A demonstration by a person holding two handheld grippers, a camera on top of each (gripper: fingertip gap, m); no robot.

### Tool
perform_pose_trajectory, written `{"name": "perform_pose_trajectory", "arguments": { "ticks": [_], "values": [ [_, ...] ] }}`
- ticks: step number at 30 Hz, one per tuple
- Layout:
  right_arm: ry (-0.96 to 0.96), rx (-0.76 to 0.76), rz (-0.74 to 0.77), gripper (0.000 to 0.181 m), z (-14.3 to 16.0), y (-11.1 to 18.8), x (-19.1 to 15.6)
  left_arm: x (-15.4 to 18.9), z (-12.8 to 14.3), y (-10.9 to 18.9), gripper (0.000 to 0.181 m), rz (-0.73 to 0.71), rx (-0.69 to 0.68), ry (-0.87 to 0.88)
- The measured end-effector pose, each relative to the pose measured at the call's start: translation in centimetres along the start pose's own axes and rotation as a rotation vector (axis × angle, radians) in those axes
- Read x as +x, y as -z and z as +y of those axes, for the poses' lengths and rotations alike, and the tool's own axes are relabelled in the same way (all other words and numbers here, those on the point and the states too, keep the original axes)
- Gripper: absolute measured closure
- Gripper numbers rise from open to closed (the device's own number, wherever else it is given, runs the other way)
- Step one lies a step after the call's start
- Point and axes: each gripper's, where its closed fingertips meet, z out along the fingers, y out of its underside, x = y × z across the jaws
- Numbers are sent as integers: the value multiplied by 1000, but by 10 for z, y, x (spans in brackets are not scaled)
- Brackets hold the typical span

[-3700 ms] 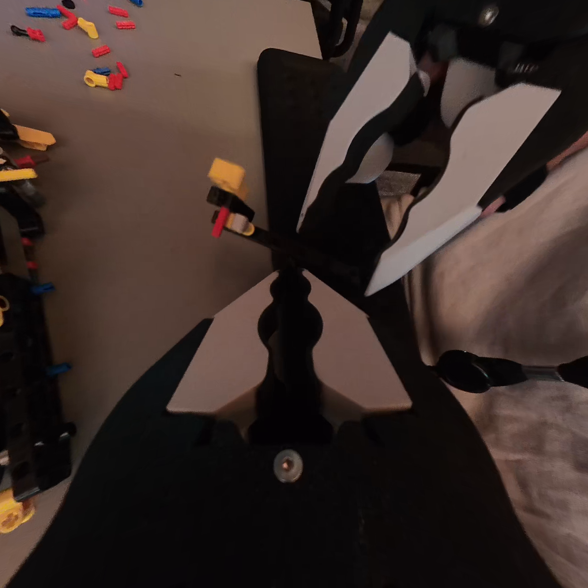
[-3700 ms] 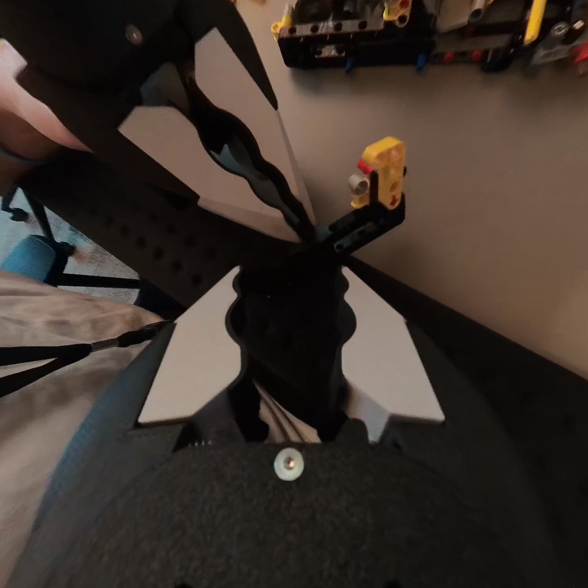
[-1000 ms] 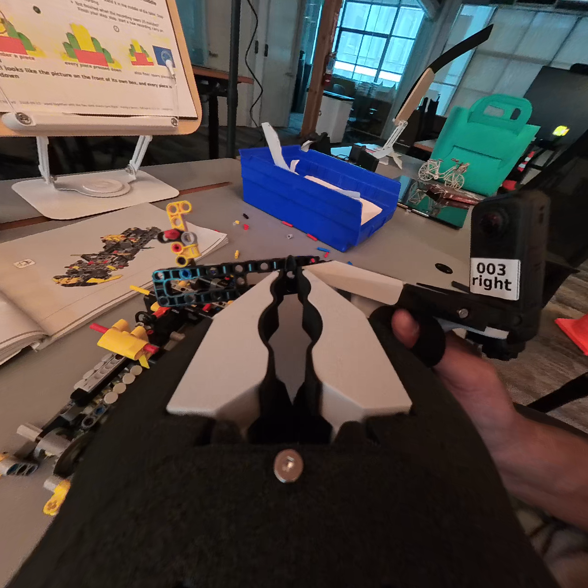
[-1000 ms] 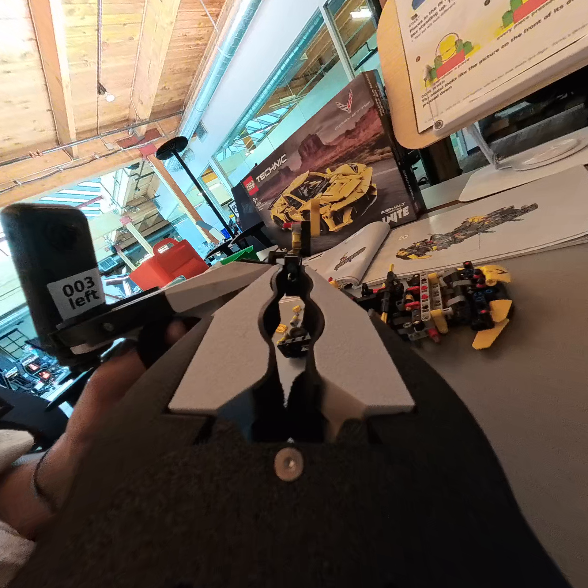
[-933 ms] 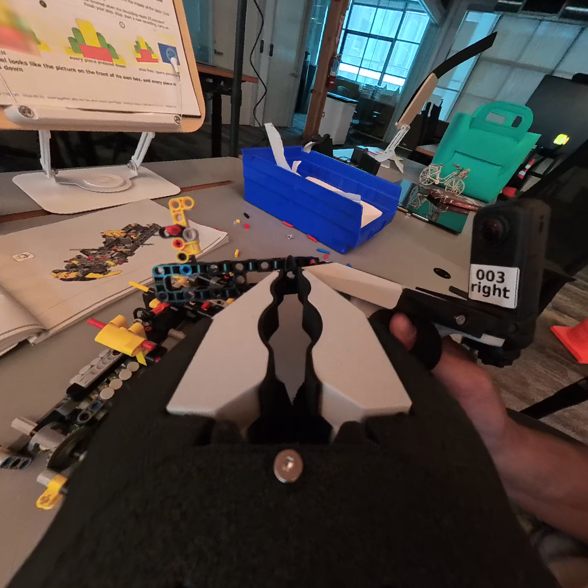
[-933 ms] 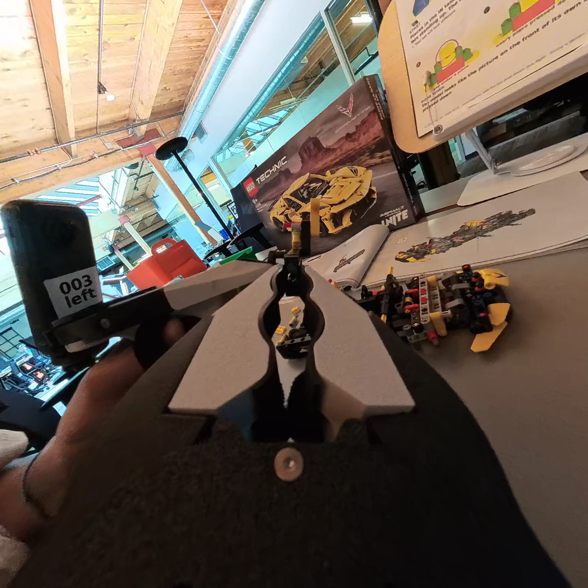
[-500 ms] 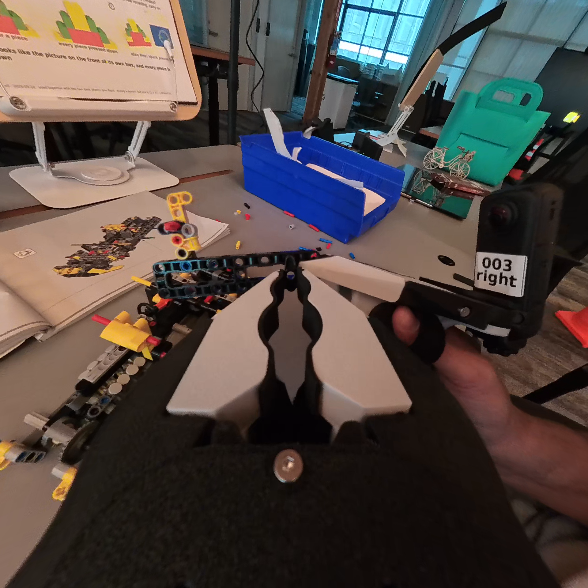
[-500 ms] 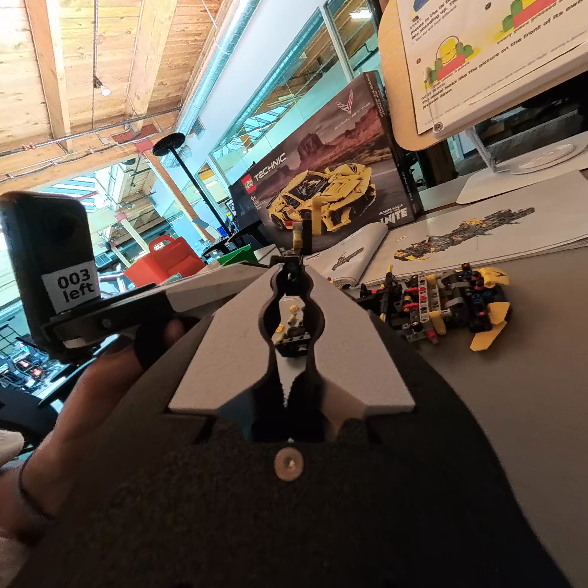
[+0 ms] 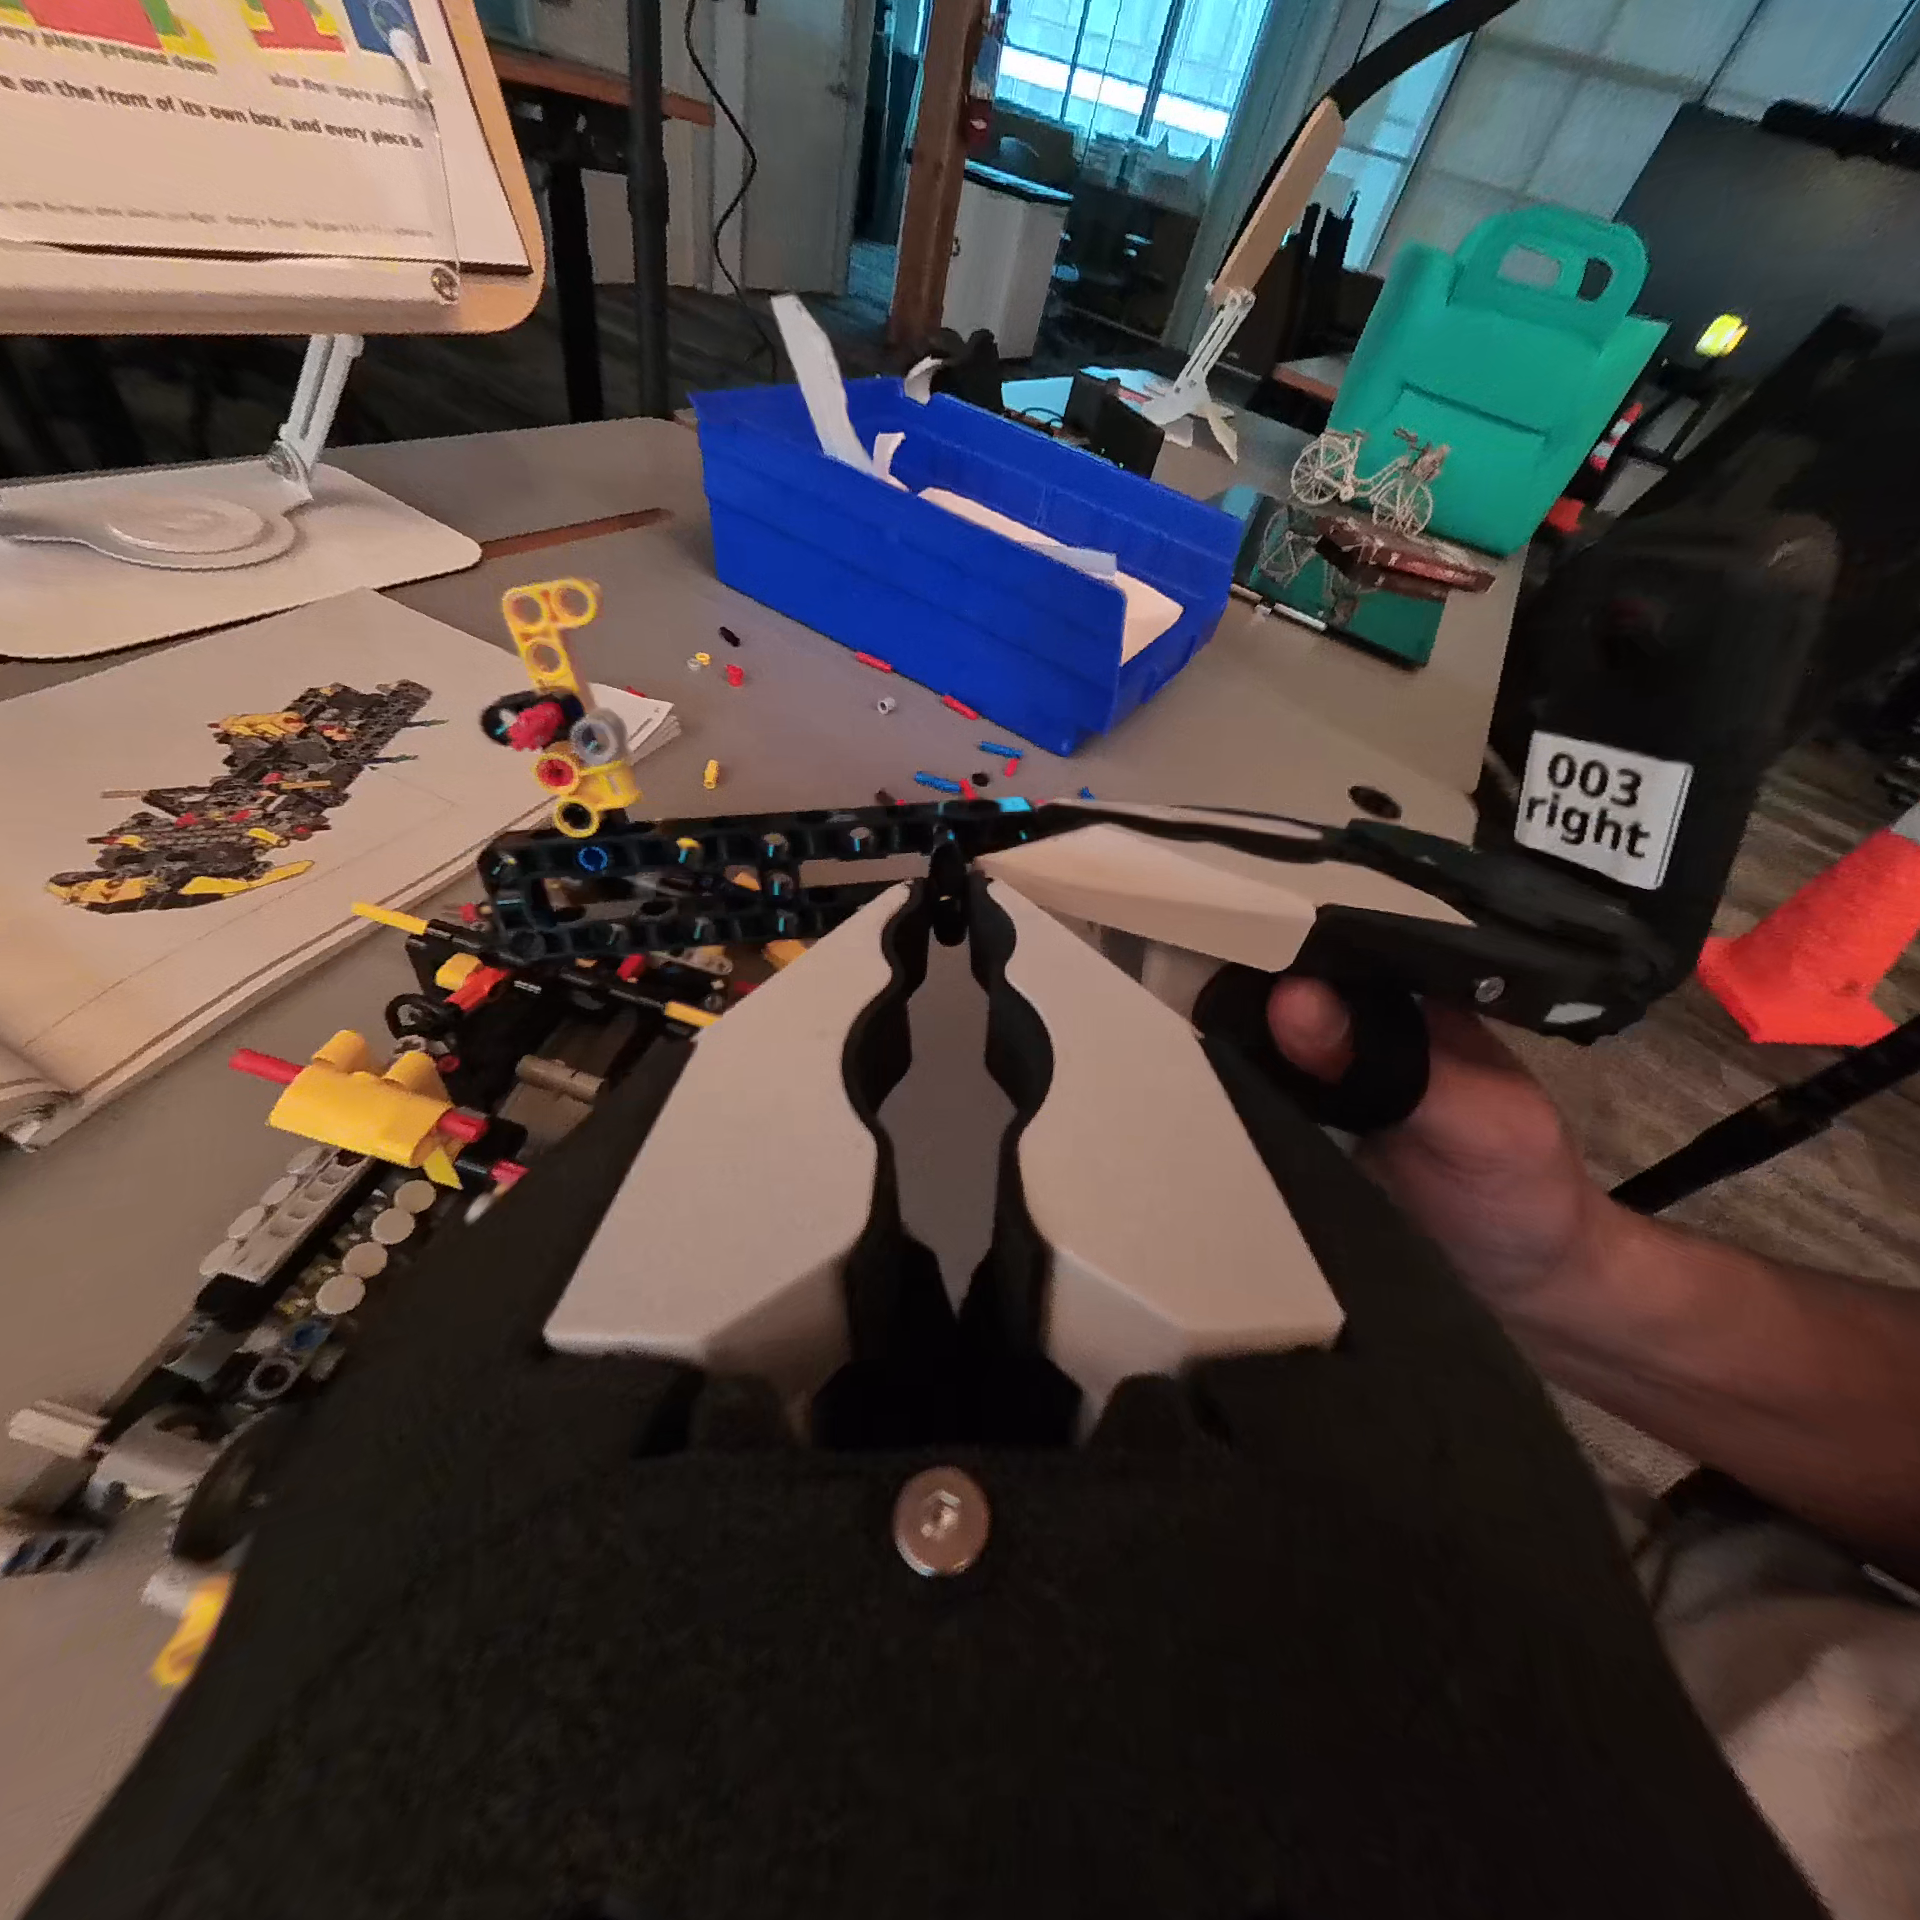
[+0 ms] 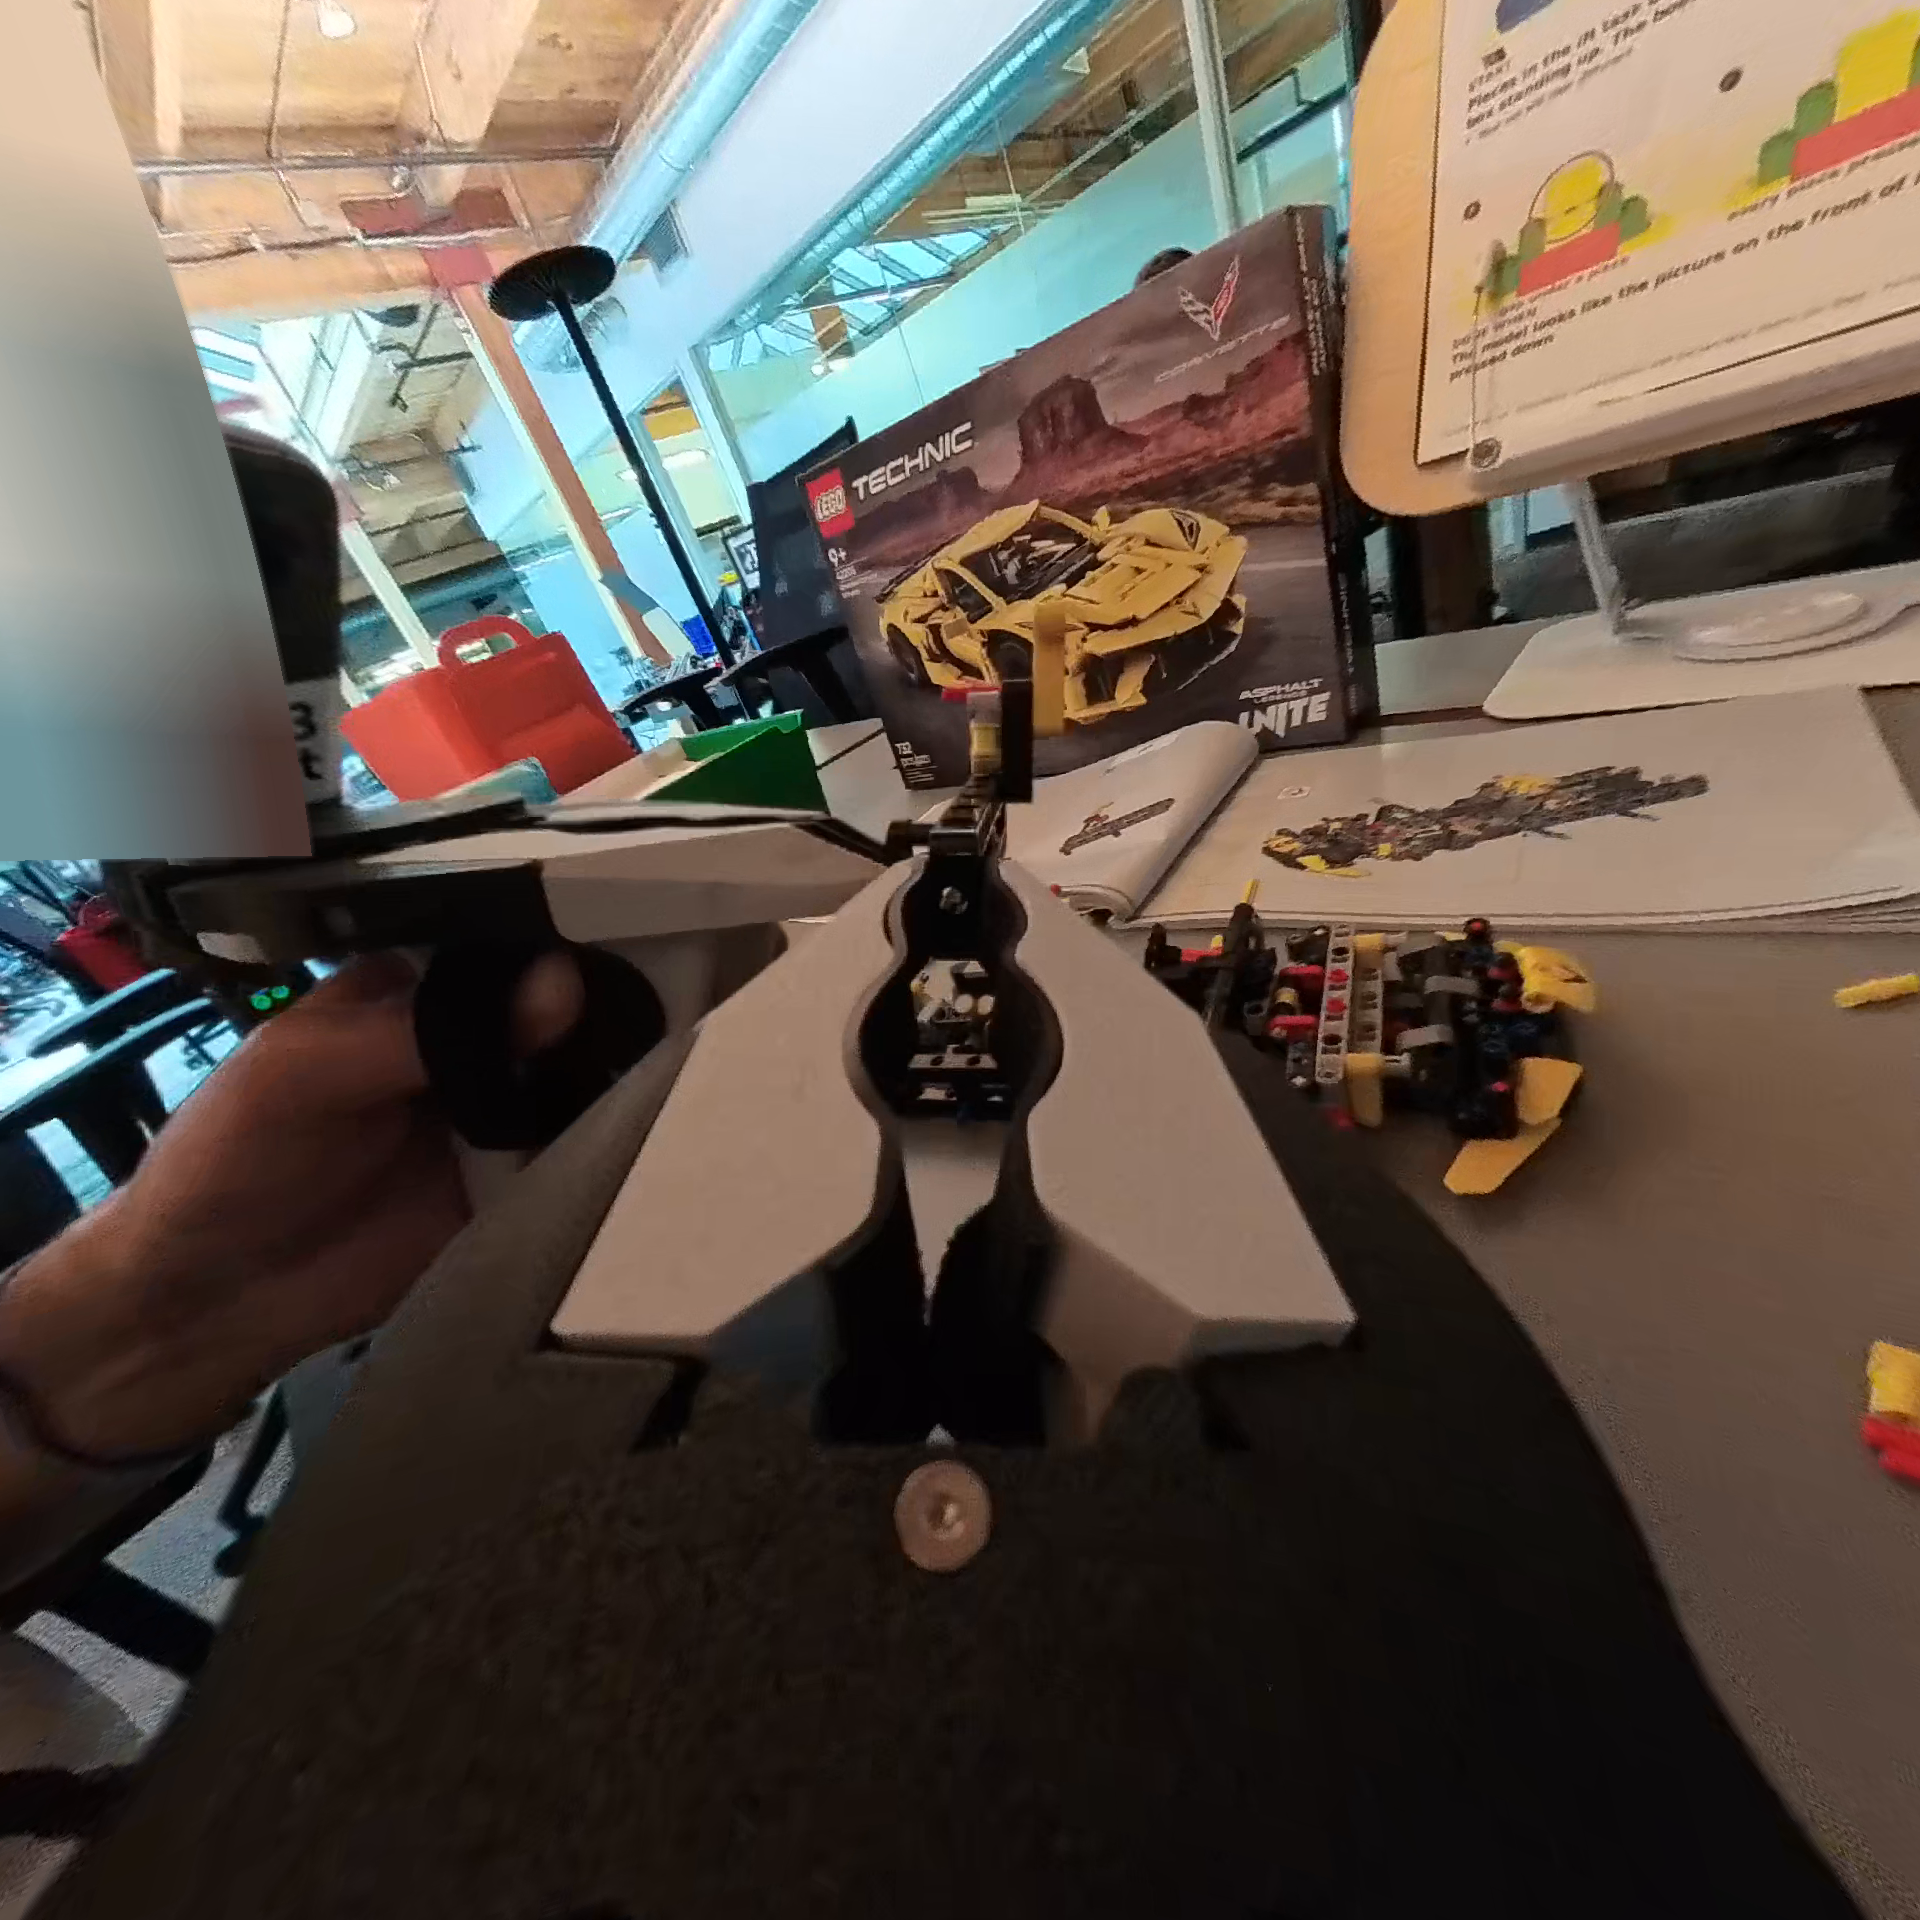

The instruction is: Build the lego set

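Fingertips of my left gripper (image 9: pixel 945 902) are pinched on the near end of a long black perforated beam frame (image 9: pixel 727 873), a flat open piece with blue pins in its holes, held level above the grey table (image 9: pixel 1299 717). My right gripper (image 10: pixel 961 873) is clenched on the same frame, seen end-on in its own view as a narrow black stalk (image 10: pixel 982 800). In the left wrist view that gripper comes in from the right, its pale fingers (image 9: pixel 1122 883) meeting mine at the frame. A yellow angled beam with a red pin and a grey bush (image 9: pixel 556 707) stands up from the frame's far left end.

Below the frame, on the table, lies the partly built black, yellow and grey car chassis (image 9: pixel 364 1143); the right wrist view shows more of it just right of my fingers (image 10: pixel 1403 1008). An open instruction booklet (image 9: pixel 239 800) lies on the left beyond it. Farther off sit a blue plastic bin with white paper in it (image 9: pixel 935 582) and scattered small red, blue and yellow pins (image 9: pixel 935 748). The set's printed box with a yellow car (image 10: pixel 1091 520) stands at the far side.
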Motion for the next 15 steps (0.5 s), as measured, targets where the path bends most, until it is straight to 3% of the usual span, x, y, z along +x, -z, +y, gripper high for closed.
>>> {"name": "perform_pose_trajectory", "arguments": {
  "ticks": [1, 6, 11, 15],
  "values": [
    [1, 7, 3, 175, -1, 0, 0, 0, -1, -1, 174, 13, 12, 32],
    [137, -54, 54, 174, 4, -1, 3, -3, 4, -2, 174, 122, 29, 243],
    [81, -55, 50, 175, 6, -2, 7, -5, 6, -5, 174, -9, 48, -34],
    [17, -43, 21, 175, 5, -3, 10, -6, 5, -8, 174, 3, 25, -48]
  ]
}}
